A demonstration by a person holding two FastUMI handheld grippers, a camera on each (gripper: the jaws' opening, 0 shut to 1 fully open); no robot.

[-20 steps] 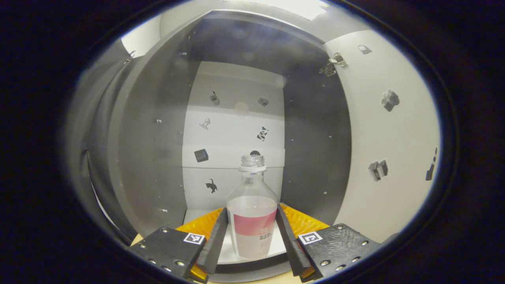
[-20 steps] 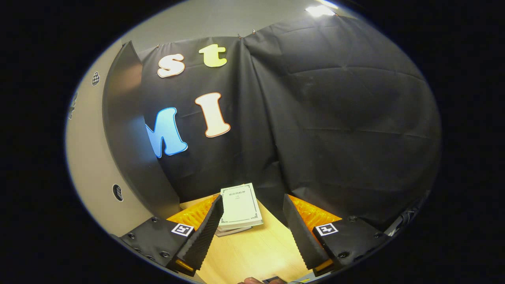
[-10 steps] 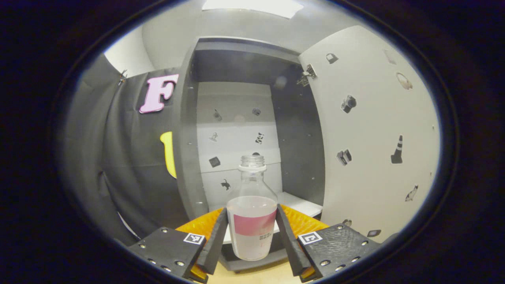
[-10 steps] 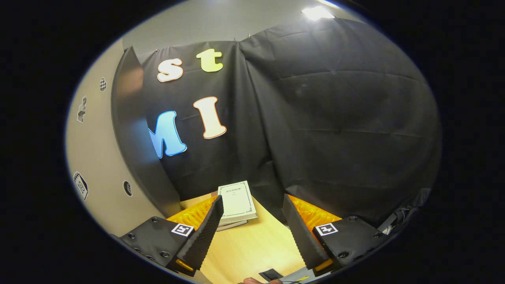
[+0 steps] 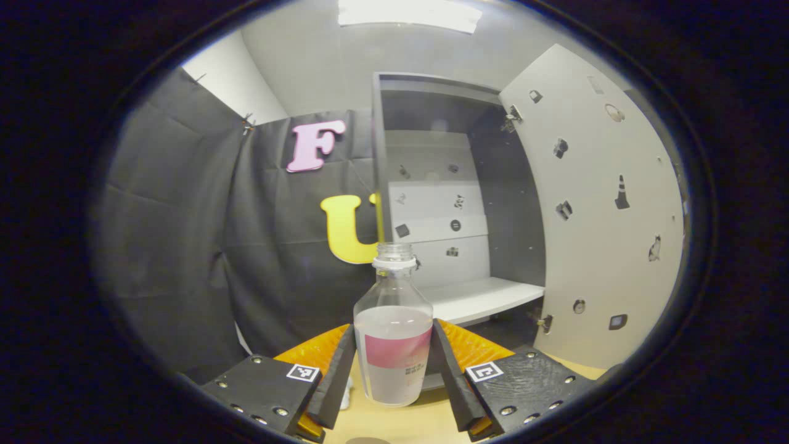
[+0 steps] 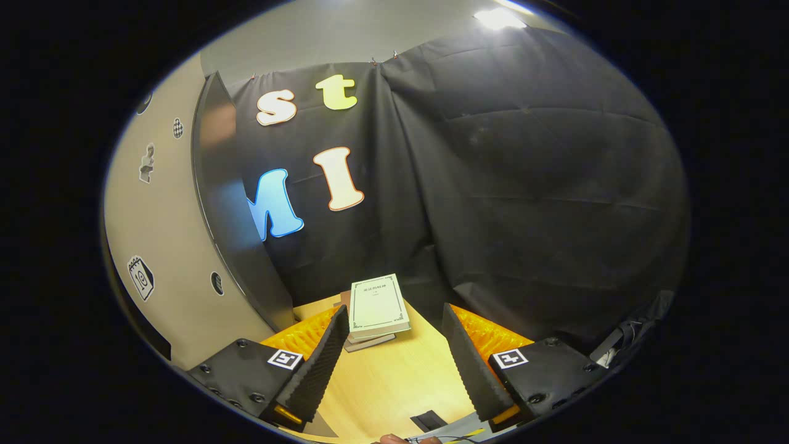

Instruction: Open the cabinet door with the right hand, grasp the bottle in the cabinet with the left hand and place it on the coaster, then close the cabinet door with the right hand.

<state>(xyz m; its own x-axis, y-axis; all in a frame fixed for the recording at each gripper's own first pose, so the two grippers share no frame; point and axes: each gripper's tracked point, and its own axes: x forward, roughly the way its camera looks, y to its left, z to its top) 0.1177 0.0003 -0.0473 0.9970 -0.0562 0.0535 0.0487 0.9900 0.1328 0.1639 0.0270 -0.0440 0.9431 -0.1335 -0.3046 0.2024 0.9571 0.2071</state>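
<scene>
In the left gripper view my left gripper (image 5: pixel 393 370) is shut on a clear bottle (image 5: pixel 393 336) with a pink and white label and no cap, held upright above the wooden table (image 5: pixel 394 422). Behind it stands the cabinet (image 5: pixel 441 203), its white door (image 5: pixel 595 228) swung wide open to the right and its white shelf (image 5: pixel 478 299) bare. In the right gripper view my right gripper (image 6: pixel 391 364) is open with nothing between its fingers, and the cabinet door (image 6: pixel 166 246) rises at its left. A dark round edge (image 5: pixel 363 440), possibly the coaster, peeks in at the bottom of the left gripper view.
A small stack of books (image 6: pixel 376 308) lies on the wooden table (image 6: pixel 394 382) ahead of the right gripper. A dark flat card (image 6: pixel 429 422) and a hand's fingertip (image 6: pixel 390 438) sit at the near edge. Black cloth walls the back and sides.
My left gripper has pulled the bottle out of the cabinet and back over the table, swinging left so the cabinet now stands farther off. The right gripper shifted only slightly.
</scene>
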